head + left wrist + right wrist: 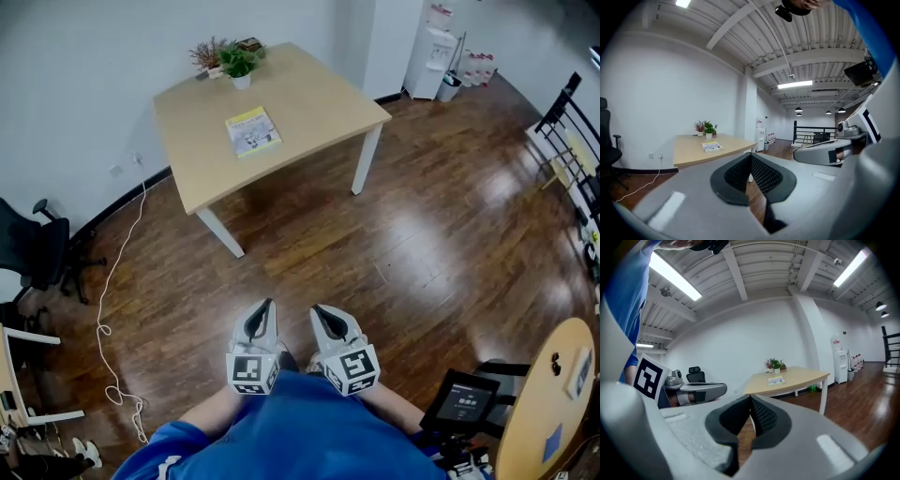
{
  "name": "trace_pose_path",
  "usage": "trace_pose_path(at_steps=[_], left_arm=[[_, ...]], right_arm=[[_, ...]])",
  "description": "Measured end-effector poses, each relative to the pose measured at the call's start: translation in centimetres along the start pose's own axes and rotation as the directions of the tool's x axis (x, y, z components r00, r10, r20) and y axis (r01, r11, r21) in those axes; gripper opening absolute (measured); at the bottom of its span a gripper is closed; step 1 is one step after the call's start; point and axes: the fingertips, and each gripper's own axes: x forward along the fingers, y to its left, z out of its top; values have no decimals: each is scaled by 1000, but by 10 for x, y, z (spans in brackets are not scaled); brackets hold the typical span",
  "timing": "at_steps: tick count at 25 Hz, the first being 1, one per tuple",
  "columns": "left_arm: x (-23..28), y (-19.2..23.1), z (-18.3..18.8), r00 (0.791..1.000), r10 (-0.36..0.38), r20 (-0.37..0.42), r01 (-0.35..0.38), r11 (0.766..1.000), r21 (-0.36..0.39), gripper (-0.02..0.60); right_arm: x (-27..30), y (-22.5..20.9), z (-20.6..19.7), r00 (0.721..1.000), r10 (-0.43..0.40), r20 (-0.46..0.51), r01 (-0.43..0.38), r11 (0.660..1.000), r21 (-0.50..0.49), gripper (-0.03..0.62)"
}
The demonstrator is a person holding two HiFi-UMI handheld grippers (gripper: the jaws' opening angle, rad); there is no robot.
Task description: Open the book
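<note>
Cable [105, 319] loops on floor left of bench [319, 98]: trip risk on approach. Book [252, 131] closed, flat mid-bench, near plant [239, 64]. Left gripper [268, 305] and right gripper [317, 309] well short of bench, jaws together, empty. Shut jaws may shove book rather than lift cover.

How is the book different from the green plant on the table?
The book lies flat and closed near the middle of the wooden table; the green plant stands upright in a white pot at the far edge. The book is yellow and white; the plant is leafy green. Both sit on that table.
</note>
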Motion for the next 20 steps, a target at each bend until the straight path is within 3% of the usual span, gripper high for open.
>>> trace_pose_path(at_steps=[8,20], left_arm=[[57,24,6,1000,23,3,-23,1000,-21,7],[152,120,40,997,24,70,-22,999,-43,6]], right_arm=[[51,-36,17,999,37,-21,-37,999,-25,3],[179,-67,65,999,33,-29,-35,997,-75,3]])
